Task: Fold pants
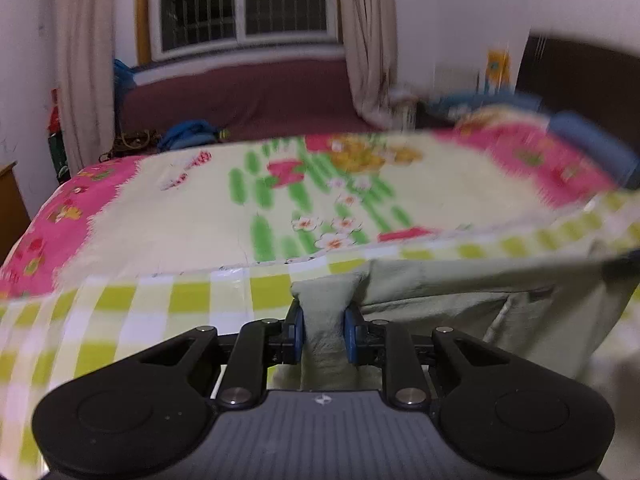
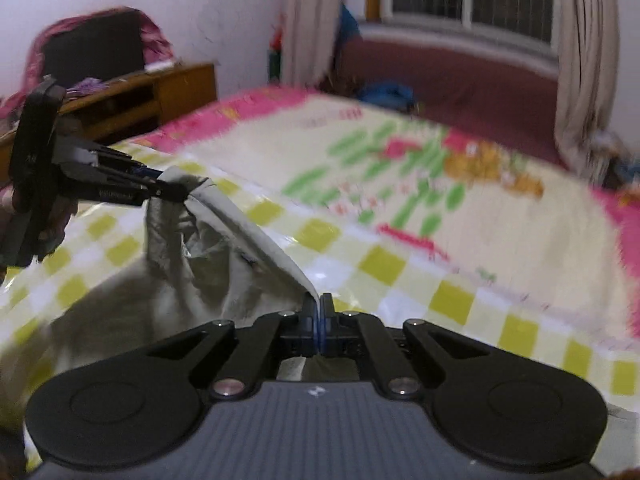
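Early yet, by the look of it: you have the pants (image 1: 460,292) gripped at two points and raised off the bed, but no fold shows. Your left gripper (image 1: 324,330) is clenched on a thick bunch of the pale grey-green cloth, the blue pads (image 1: 297,330) pressing it from both sides, so the jaws stand a little apart around the wad. Your right gripper (image 2: 319,320) is pinched fully together on a thin edge of the same garment, with cloth running up and out from between the pads. In the right wrist view the fabric stretches as a taut ridge from that pinch across to the left gripper, which sits higher and to the left; the rest sags below in loose creases over the yellow-and-white checked sheet (image 2: 452,300). Beyond it lies the floral bedspread (image 1: 200,208), pink at its border. Both views are smeared, so which part of the pants each gripper holds, I cannot tell; a dark slit like a pocket shows near the ridge. Left to do, in my judgement: spread the garment flat, lay leg on leg, then fold lengthwise.
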`<state>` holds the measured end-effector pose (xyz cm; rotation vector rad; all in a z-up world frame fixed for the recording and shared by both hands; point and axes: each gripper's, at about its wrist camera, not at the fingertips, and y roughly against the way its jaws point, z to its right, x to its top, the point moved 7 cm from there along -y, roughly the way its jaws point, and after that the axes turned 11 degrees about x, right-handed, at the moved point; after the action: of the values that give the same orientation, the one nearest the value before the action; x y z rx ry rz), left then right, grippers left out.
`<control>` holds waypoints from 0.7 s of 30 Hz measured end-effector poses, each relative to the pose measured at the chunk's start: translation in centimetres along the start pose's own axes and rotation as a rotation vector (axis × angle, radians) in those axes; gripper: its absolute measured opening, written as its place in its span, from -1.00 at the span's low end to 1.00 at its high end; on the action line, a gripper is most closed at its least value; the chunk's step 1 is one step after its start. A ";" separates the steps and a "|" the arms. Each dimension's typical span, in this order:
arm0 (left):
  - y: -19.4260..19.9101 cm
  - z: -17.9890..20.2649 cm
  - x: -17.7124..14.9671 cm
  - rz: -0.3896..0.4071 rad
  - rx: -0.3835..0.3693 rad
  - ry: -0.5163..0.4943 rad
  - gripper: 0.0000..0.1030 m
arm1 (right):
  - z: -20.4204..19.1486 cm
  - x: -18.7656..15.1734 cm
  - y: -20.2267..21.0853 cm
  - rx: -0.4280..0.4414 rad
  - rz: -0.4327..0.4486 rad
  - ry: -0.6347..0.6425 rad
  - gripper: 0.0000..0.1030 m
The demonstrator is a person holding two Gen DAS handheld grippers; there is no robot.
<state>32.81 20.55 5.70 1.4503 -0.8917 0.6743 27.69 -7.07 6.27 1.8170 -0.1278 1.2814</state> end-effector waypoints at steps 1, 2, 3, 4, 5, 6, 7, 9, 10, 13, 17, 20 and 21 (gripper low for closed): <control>1.6 -0.4 -1.1 0.011 0.005 0.017 -0.31 | -1.9 -1.0 1.0 -0.005 0.004 0.009 -0.97; 3.2 -0.8 -2.7 0.016 0.012 0.031 -0.31 | -4.0 -2.6 1.7 -0.006 -0.003 0.023 -0.97; 4.3 -0.9 -4.5 0.007 0.016 0.041 -0.31 | -5.7 -4.3 1.8 -0.004 -0.020 0.044 -0.96; 5.1 -1.0 -6.7 -0.017 0.019 0.047 -0.31 | -7.4 -6.4 1.5 0.006 -0.052 0.053 -0.96; 5.6 -1.0 -9.1 -0.050 0.021 0.053 -0.31 | -8.9 -8.8 0.7 0.016 -0.104 0.037 -0.96; 5.9 -1.0 -11.5 -0.091 0.020 0.068 -0.31 | -9.8 -10.9 -0.3 0.027 -0.156 0.007 -0.96; 5.9 -1.1 -13.4 -0.129 0.016 0.092 -0.31 | -10.5 -12.8 -1.3 0.035 -0.199 -0.014 -0.96; 6.0 -1.3 -16.3 -0.179 0.015 0.134 -0.33 | -11.8 -15.6 -2.8 0.027 -0.268 -0.011 -0.96; 6.2 -1.4 -17.1 -0.187 0.018 0.148 -0.34 | -12.1 -16.3 -3.2 0.018 -0.279 -0.007 -0.96; 6.8 -1.9 -17.9 -0.180 0.008 0.177 -0.34 | -12.8 -16.3 -3.3 -0.015 -0.283 0.042 -0.93; 7.3 -2.8 -17.5 -0.145 0.000 0.218 -0.34 | -12.7 -15.2 -3.6 -0.049 -0.281 0.078 -0.93; 7.9 -2.8 -17.6 -0.128 -0.005 0.198 -0.34 | -13.5 -14.9 -2.7 -0.096 -0.276 0.116 -0.82; 8.2 -2.8 -17.7 -0.122 -0.005 0.191 -0.33 | -14.1 -14.4 -2.5 -0.100 -0.257 0.137 -0.79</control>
<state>16.80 25.99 -4.47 1.3973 -0.6512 0.7056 12.32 -1.16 -5.68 1.5976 0.1116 1.1894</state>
